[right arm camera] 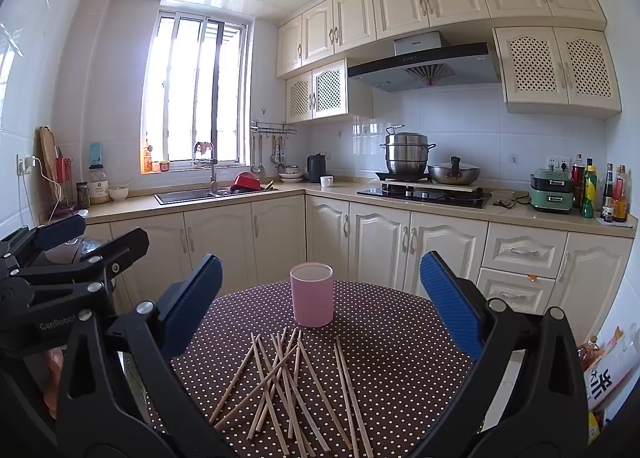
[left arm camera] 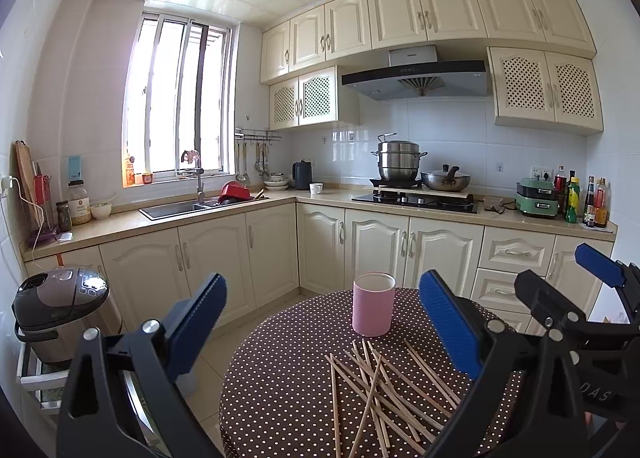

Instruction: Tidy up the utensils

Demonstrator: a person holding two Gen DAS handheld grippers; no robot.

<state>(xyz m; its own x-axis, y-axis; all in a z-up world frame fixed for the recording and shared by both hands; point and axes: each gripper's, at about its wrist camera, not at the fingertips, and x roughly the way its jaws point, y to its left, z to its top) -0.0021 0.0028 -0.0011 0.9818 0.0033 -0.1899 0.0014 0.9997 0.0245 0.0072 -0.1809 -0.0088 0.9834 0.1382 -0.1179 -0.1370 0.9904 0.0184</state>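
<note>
Both grippers, left gripper (left arm camera: 322,322) and right gripper (right arm camera: 322,304), are hovering with jaws wide, empty; chopsticks (right arm camera: 292,382) are lying crisscrossed just before the pink cup (right arm camera: 312,300). Best singling out an outlying stick, pinching mid-length.

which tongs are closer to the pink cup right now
Right, but only slightly. In the right wrist view the pink cup sits almost centred between the open right tongs. The left tongs, also open, have it right of centre. Both hang back over the scattered chopsticks.
</note>
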